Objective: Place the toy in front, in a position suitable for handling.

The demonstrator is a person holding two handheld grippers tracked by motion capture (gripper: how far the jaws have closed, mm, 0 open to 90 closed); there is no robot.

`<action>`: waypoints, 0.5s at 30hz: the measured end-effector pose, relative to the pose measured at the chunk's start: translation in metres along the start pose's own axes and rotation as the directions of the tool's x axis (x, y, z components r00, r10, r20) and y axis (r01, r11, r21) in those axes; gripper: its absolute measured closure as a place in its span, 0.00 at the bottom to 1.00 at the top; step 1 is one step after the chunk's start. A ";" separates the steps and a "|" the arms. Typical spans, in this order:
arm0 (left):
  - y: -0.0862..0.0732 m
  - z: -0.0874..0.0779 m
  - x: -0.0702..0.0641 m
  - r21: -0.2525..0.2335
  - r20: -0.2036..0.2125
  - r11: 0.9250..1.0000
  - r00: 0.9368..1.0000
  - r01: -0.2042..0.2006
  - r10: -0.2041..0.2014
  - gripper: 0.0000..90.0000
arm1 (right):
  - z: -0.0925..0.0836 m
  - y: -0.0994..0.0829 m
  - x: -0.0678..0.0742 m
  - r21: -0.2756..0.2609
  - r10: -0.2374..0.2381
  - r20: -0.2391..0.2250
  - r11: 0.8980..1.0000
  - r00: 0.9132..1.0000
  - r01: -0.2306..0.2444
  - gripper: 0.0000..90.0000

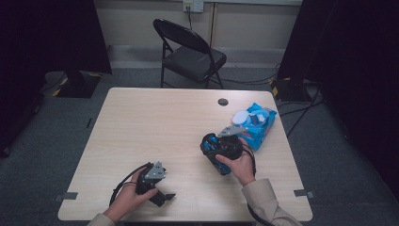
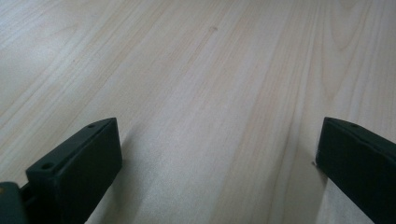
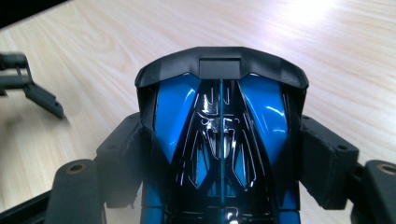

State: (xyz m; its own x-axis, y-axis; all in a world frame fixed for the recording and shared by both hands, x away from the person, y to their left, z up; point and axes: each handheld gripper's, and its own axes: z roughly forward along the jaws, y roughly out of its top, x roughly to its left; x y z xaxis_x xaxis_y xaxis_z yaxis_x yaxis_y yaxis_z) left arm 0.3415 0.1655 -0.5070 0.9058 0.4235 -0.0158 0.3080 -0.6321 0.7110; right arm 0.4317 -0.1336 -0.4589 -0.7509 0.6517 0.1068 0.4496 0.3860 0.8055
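A glossy blue and black toy car [image 3: 219, 116] sits nose-outward between the jaws of my right gripper [image 3: 219, 158], whose pads press on both its sides. From above, that gripper [image 1: 217, 149] holds the car [image 1: 223, 167] just over the table's right half, in front of a blue packet. My left gripper [image 1: 163, 197] rests near the front edge at the left, jaws pointing right. Its jaws [image 2: 219, 154] stand wide apart over bare wood with nothing between them. The left gripper [image 3: 32, 93] also shows at the upper left of the right gripper view.
A blue packet of wipes [image 1: 254, 123] with a white lid lies at the table's right edge. The light wooden table [image 1: 155, 122] has a dark cable hole [image 1: 223, 101] near its back edge. A black folding chair [image 1: 193, 52] stands behind the table.
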 end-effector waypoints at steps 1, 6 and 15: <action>0.000 0.000 0.000 -0.001 0.000 1.000 1.000 0.001 -0.001 0.00 | 0.002 -0.001 0.002 0.007 -0.009 0.005 1.000 1.000 0.009 0.28; 0.000 0.000 0.000 0.000 0.000 1.000 1.000 0.000 0.000 0.00 | 0.015 -0.006 0.008 0.030 -0.021 0.007 0.999 1.000 0.021 0.28; 0.000 0.000 0.000 0.000 0.000 1.000 1.000 0.000 0.000 0.00 | 0.042 0.002 0.016 0.054 -0.048 0.021 0.997 0.999 0.046 0.28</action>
State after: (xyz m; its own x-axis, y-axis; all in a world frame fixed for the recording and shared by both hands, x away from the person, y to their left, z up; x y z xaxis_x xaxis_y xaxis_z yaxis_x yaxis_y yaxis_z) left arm 0.3415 0.1655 -0.5070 0.9055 0.4240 -0.0160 0.3085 -0.6321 0.7108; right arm 0.4409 -0.0951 -0.4796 -0.7611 0.6462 0.0561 0.4400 0.4507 0.7767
